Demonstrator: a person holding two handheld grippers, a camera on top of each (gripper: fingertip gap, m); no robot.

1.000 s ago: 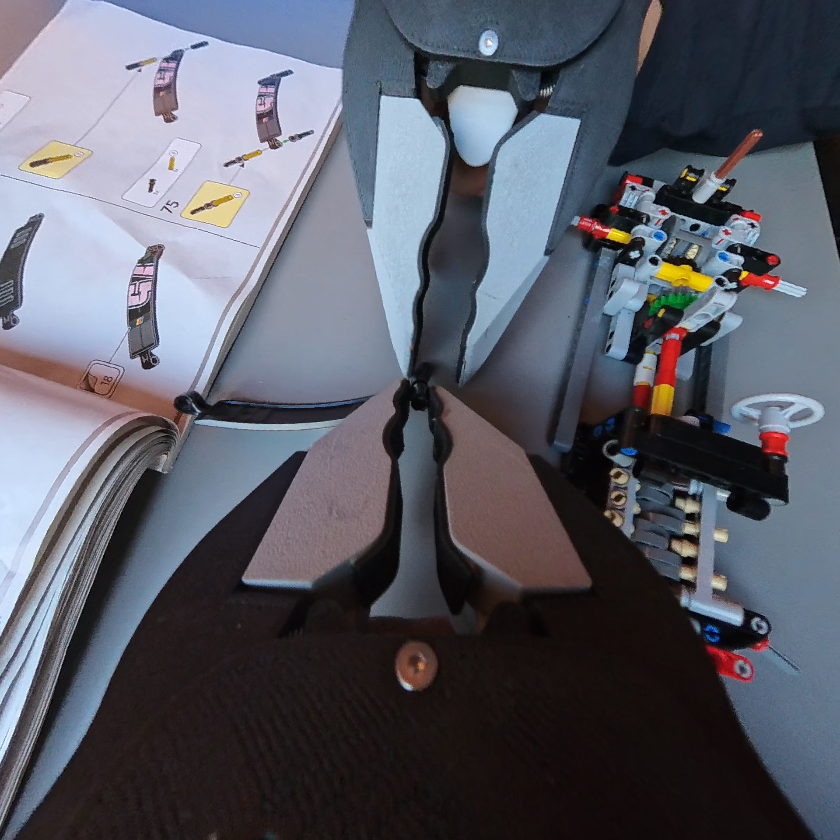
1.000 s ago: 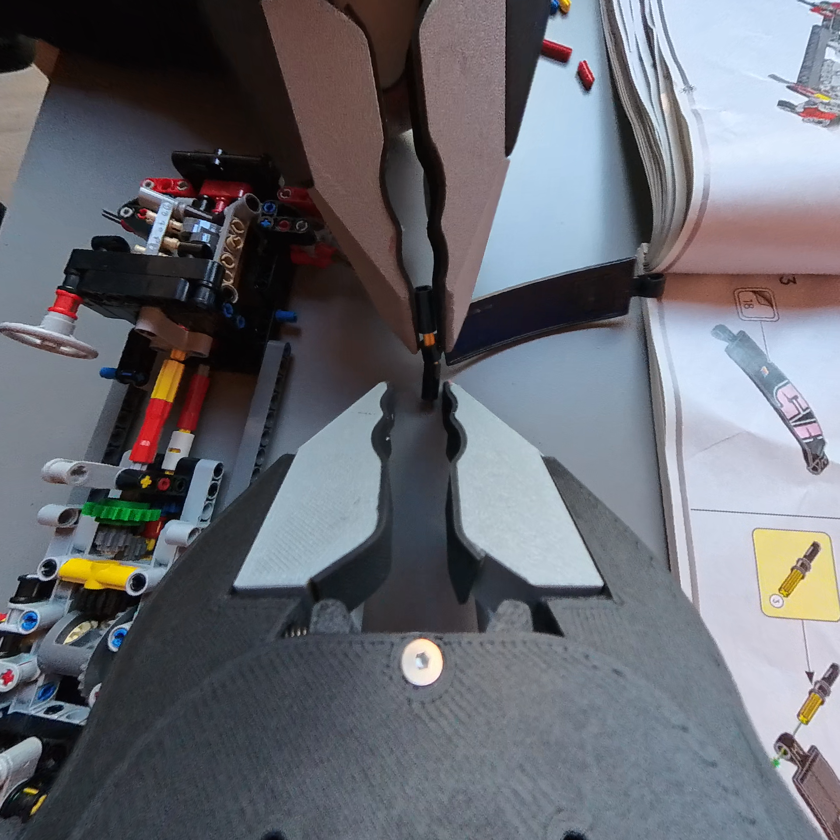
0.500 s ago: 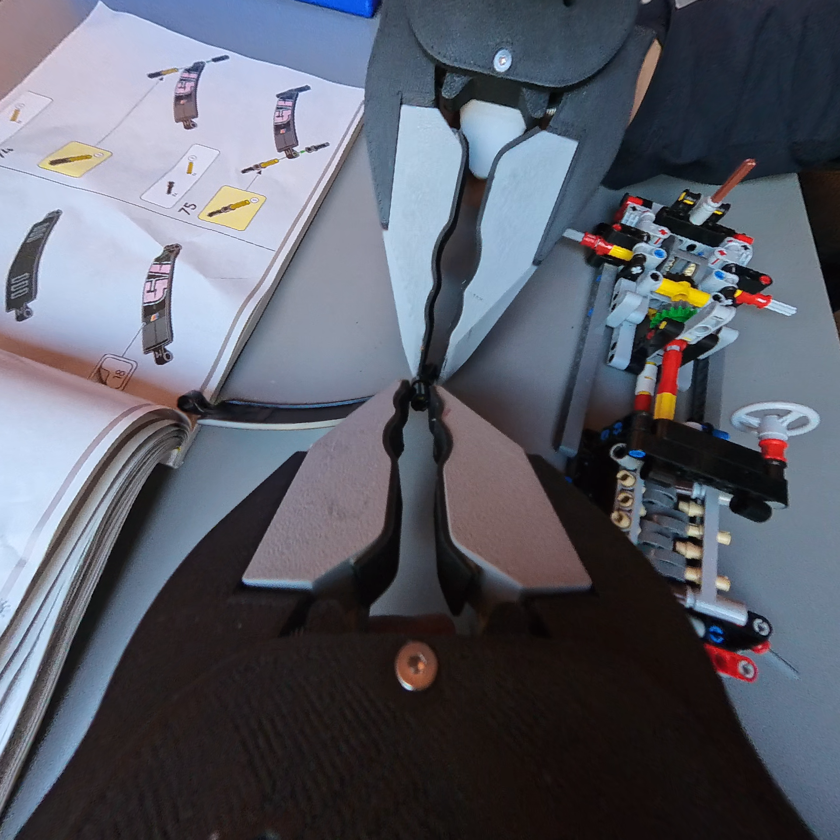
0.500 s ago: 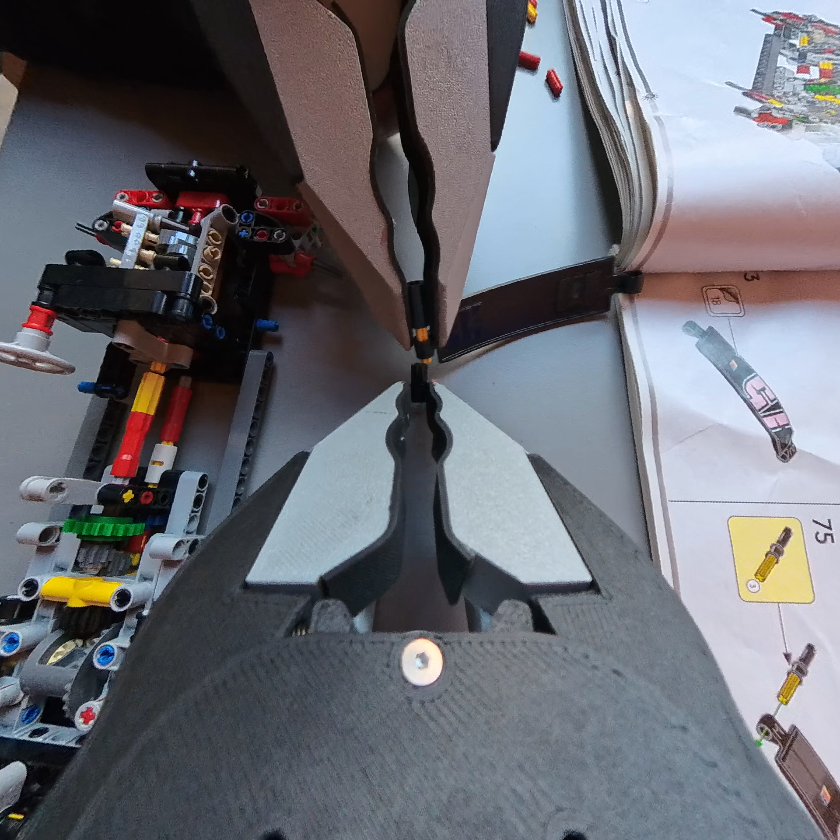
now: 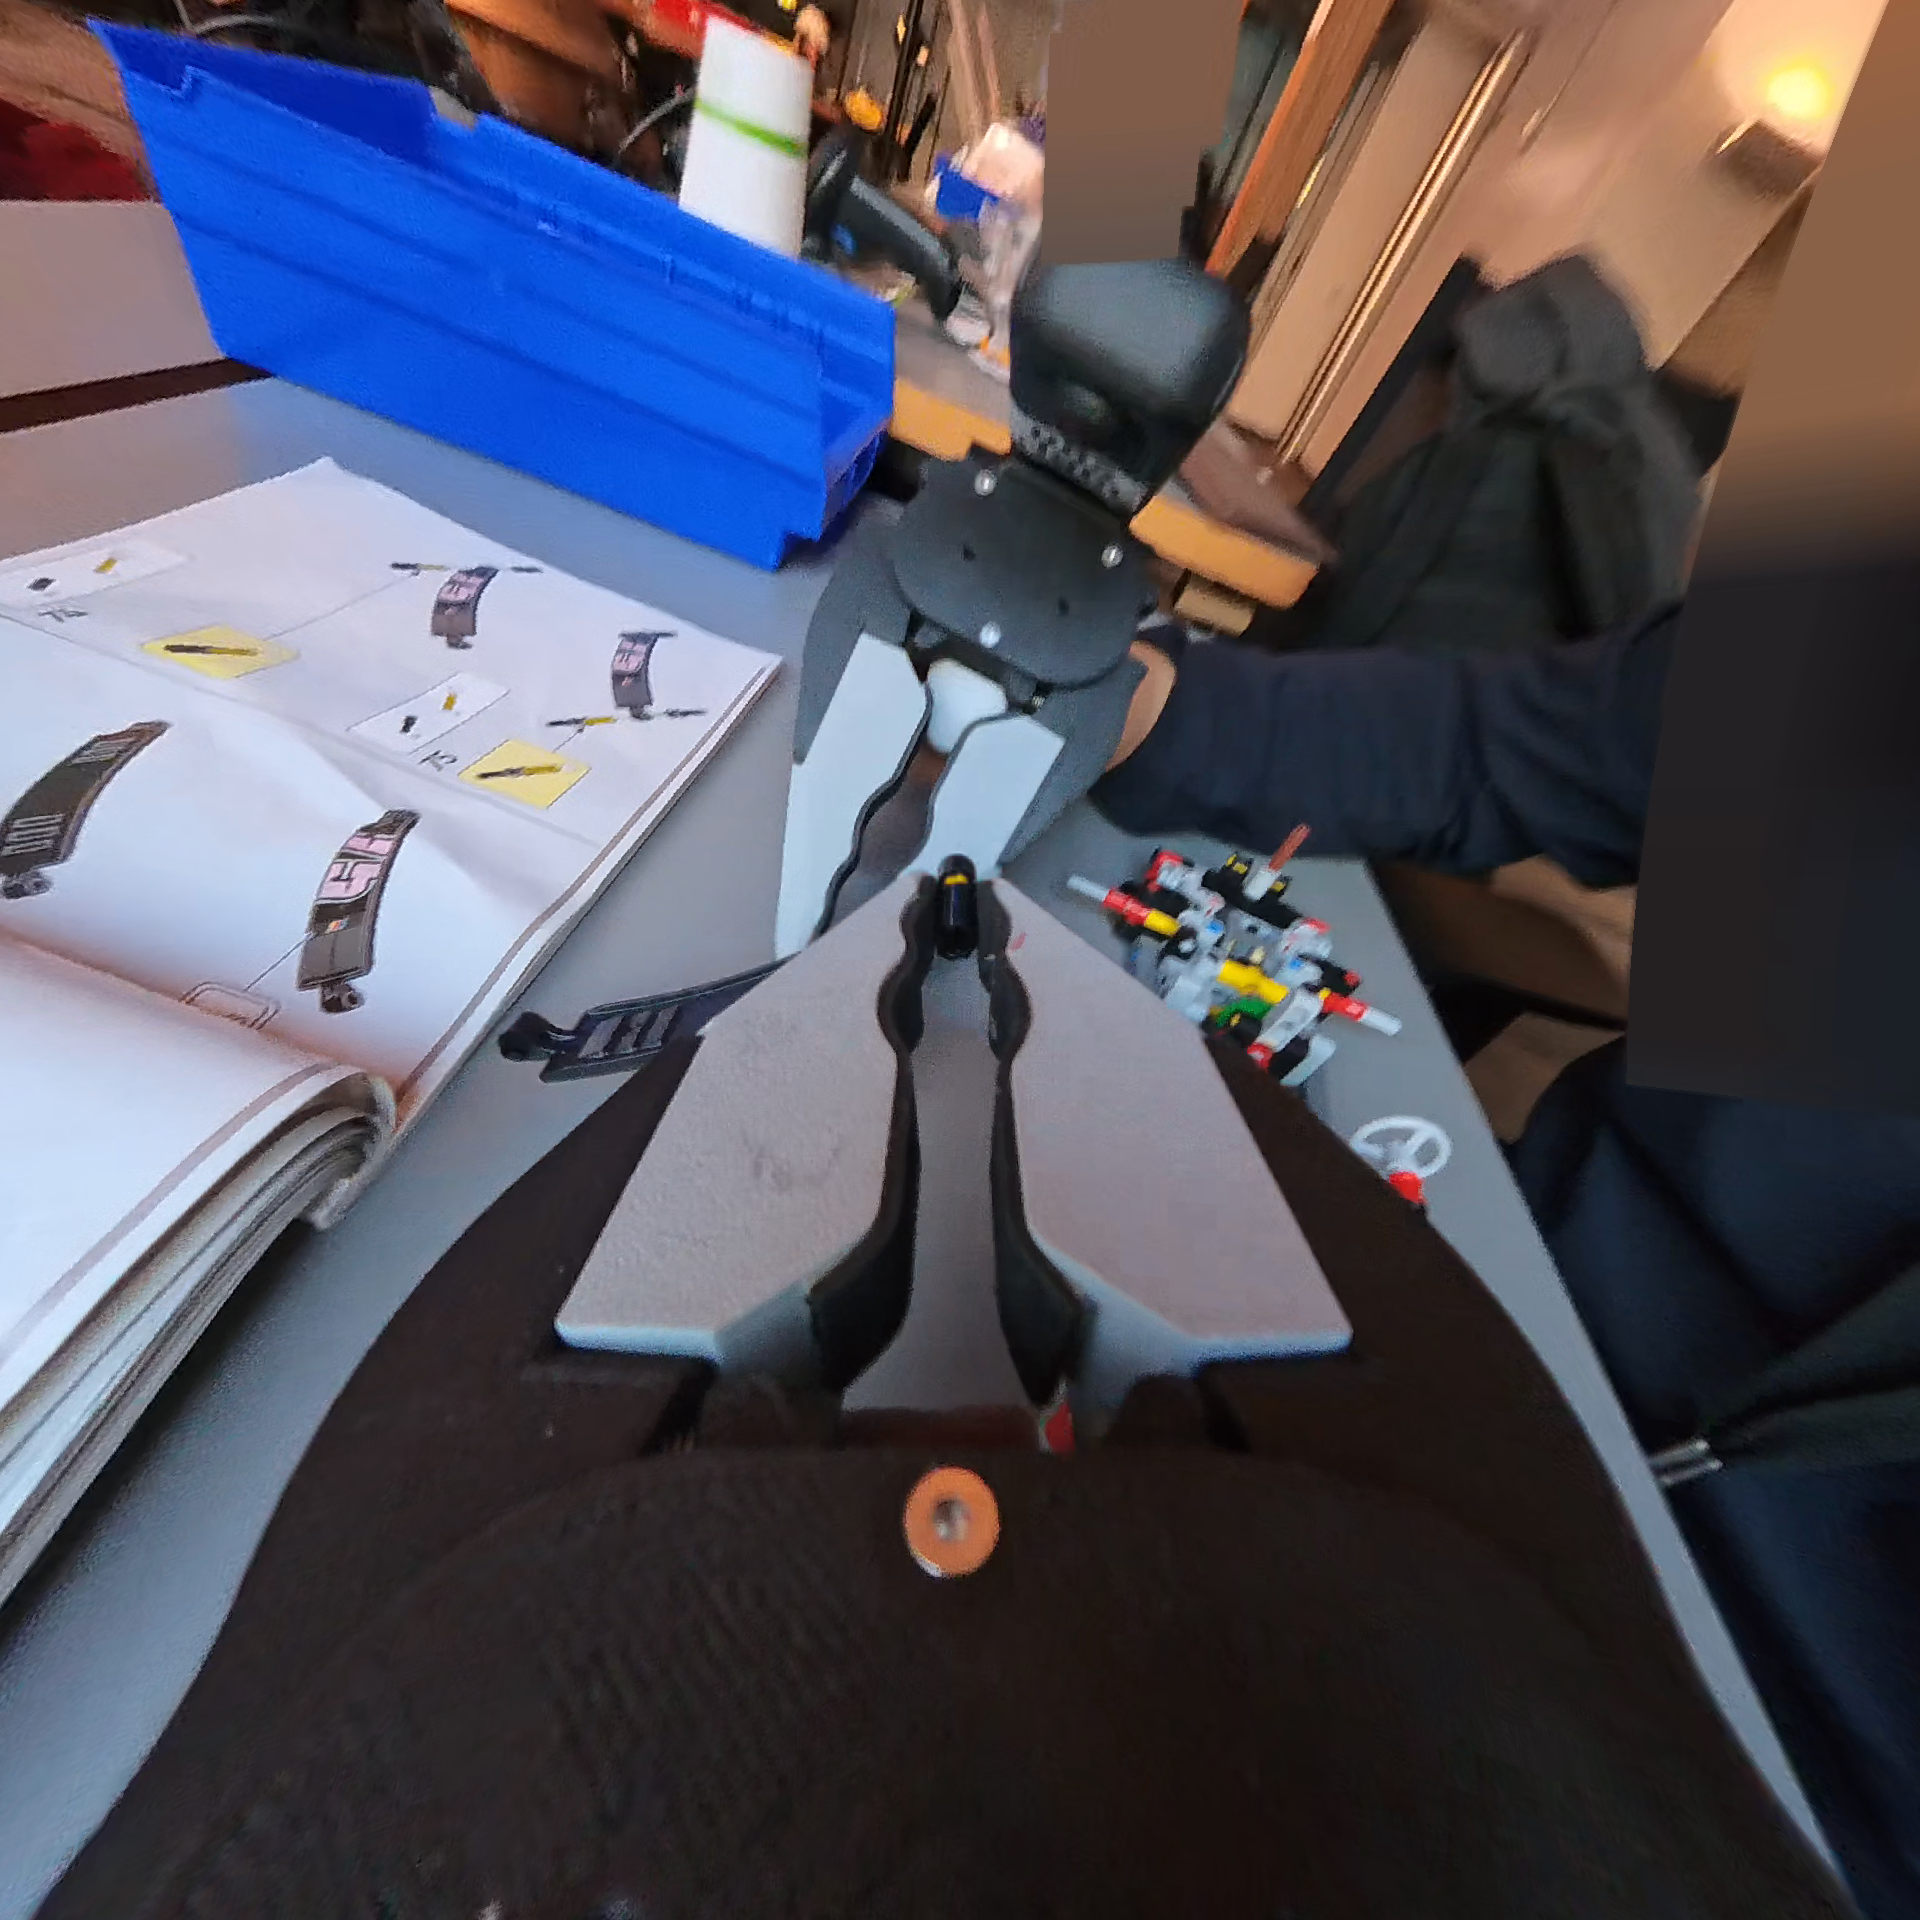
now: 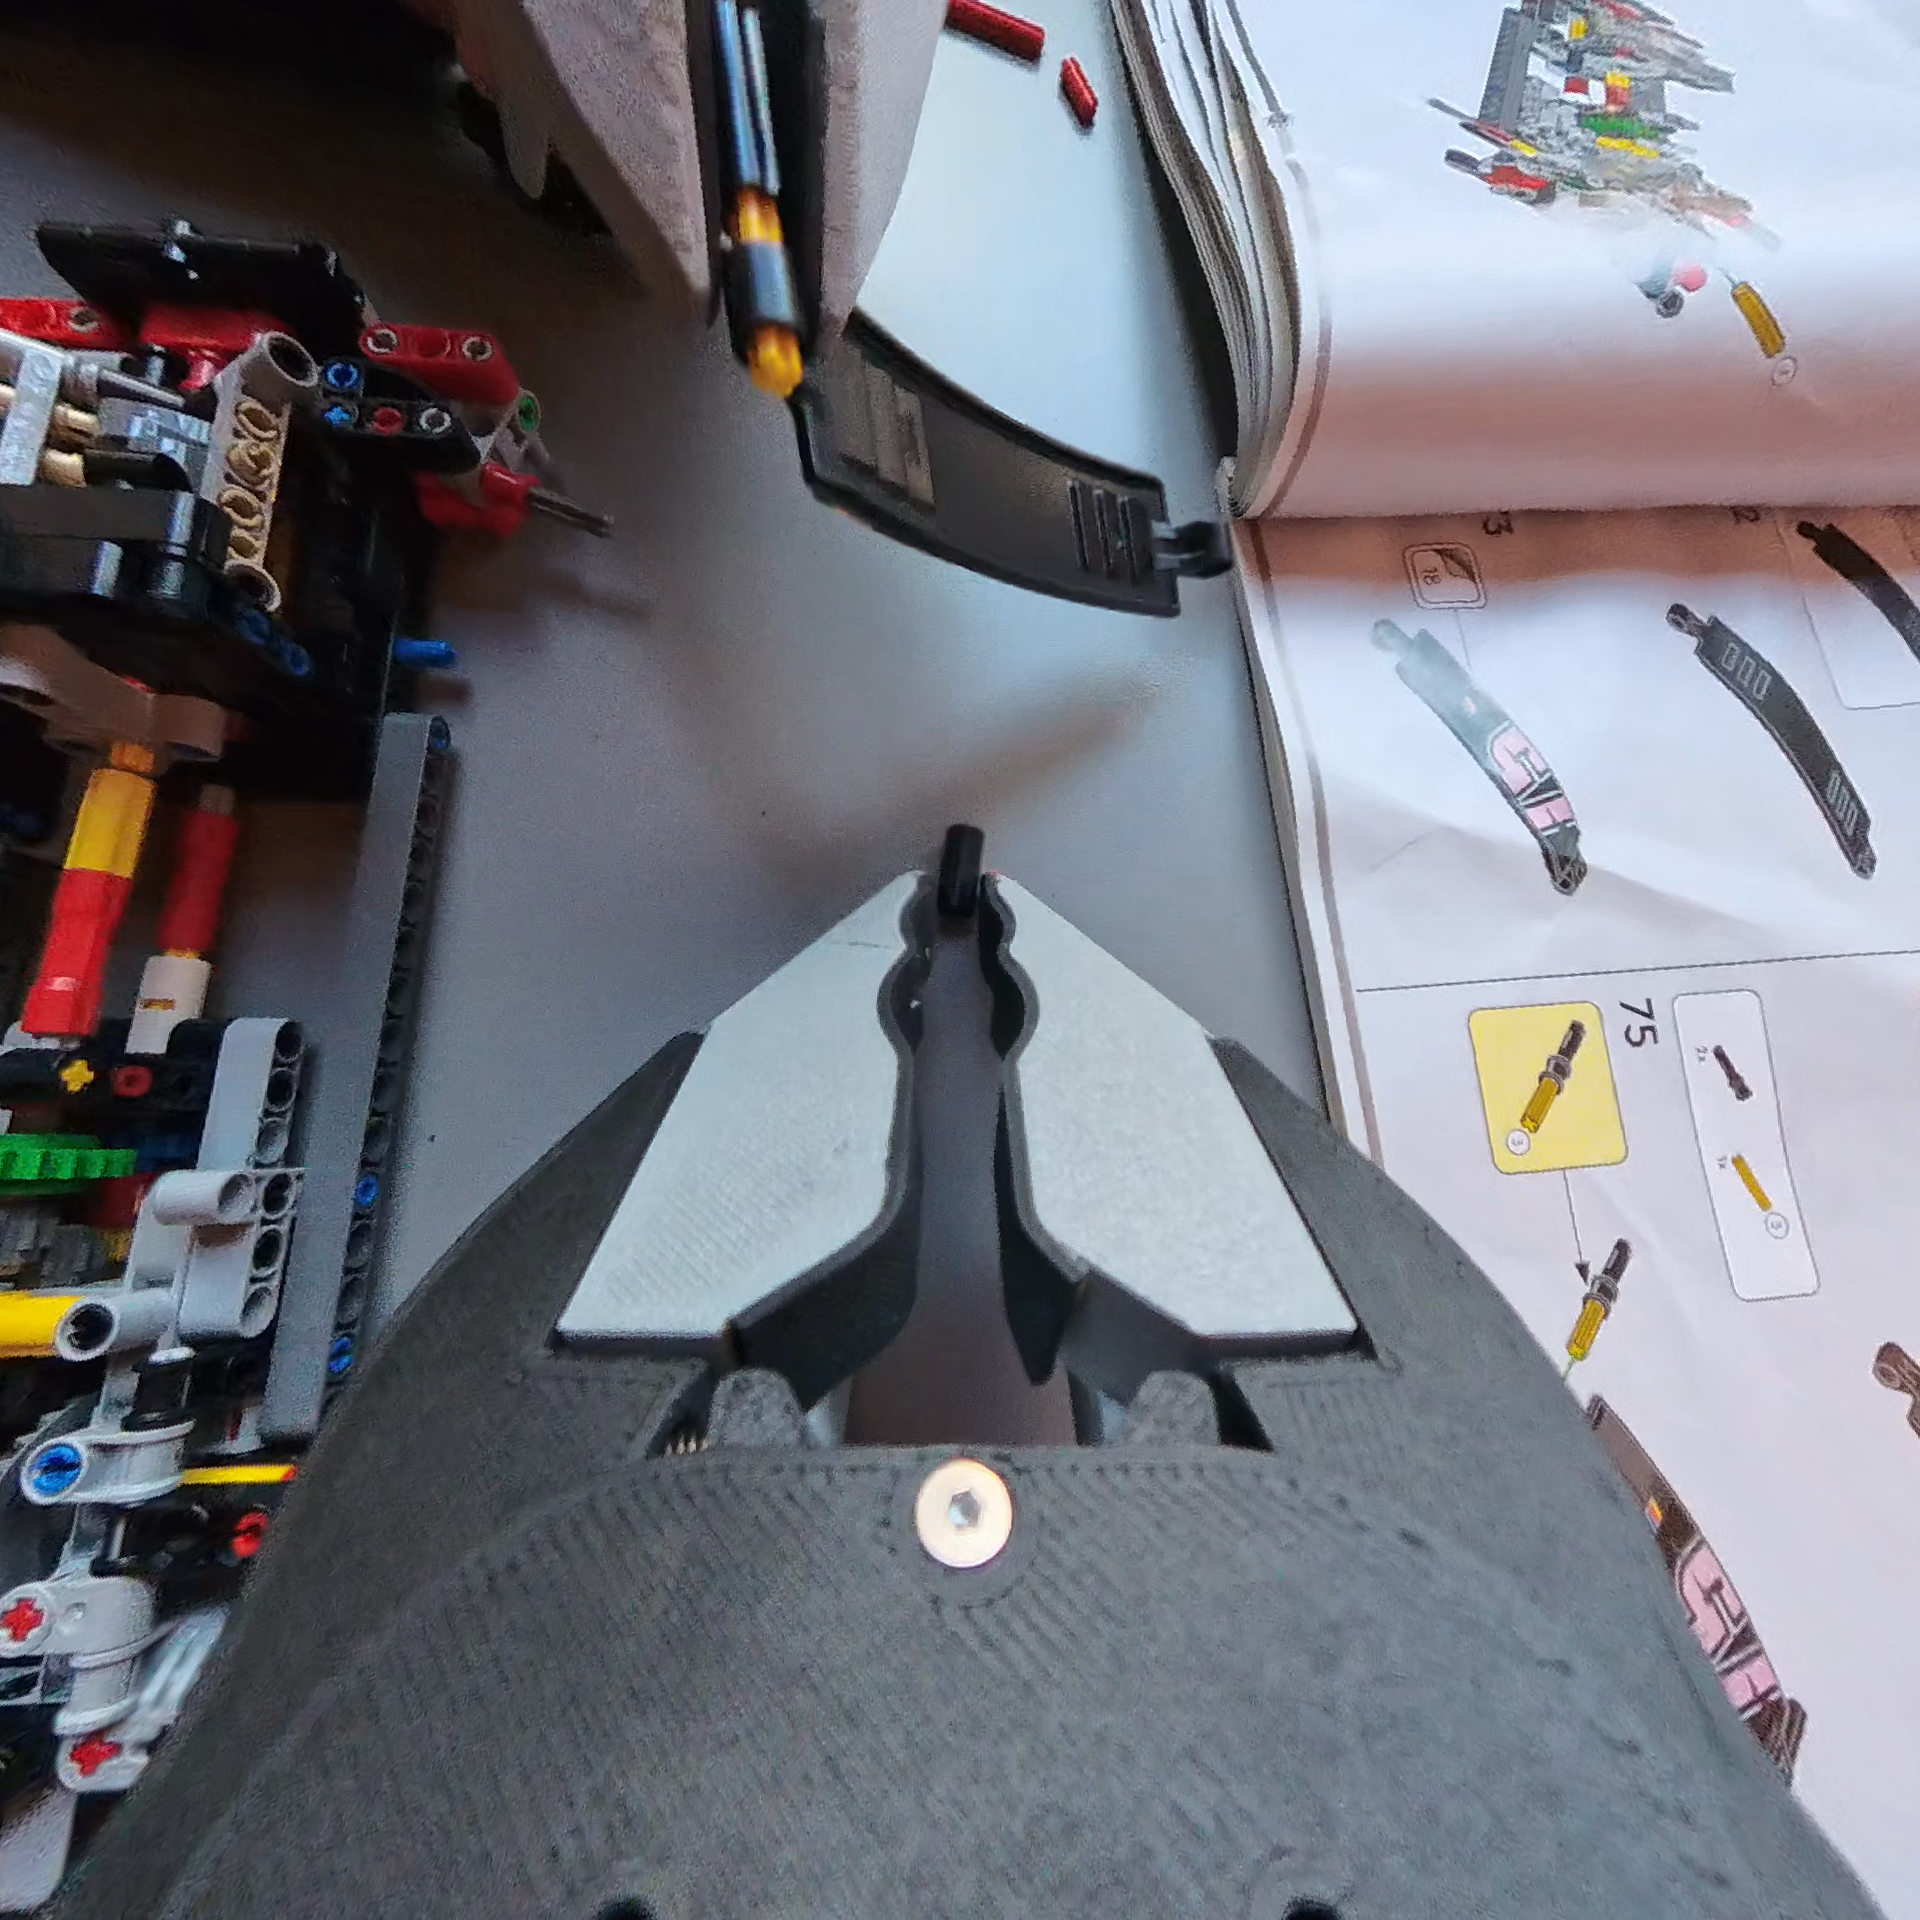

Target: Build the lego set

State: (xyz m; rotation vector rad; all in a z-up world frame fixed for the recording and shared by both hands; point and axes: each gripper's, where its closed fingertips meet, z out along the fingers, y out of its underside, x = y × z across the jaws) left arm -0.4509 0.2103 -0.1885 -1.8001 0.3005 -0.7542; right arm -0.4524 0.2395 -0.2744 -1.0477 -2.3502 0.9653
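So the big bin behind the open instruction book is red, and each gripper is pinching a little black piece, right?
Not quite. The bin behind the instruction book is blue, as the left wrist view shows. The left gripper and right gripper each pinch a small black piece.

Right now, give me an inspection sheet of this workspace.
Surface: grey table.
Job's things: brick-built chassis model; curved black panel beside the open instruction booklet.
Clutter: two loose red pins; blue bin.
Grippers: left hand-held gripper shut on a black-and-yellow axle piece; right hand-held gripper shut on a small black pin.
Cables: nothing seen.
Surroundings: person's dark sleeve; blurred furniture behind.
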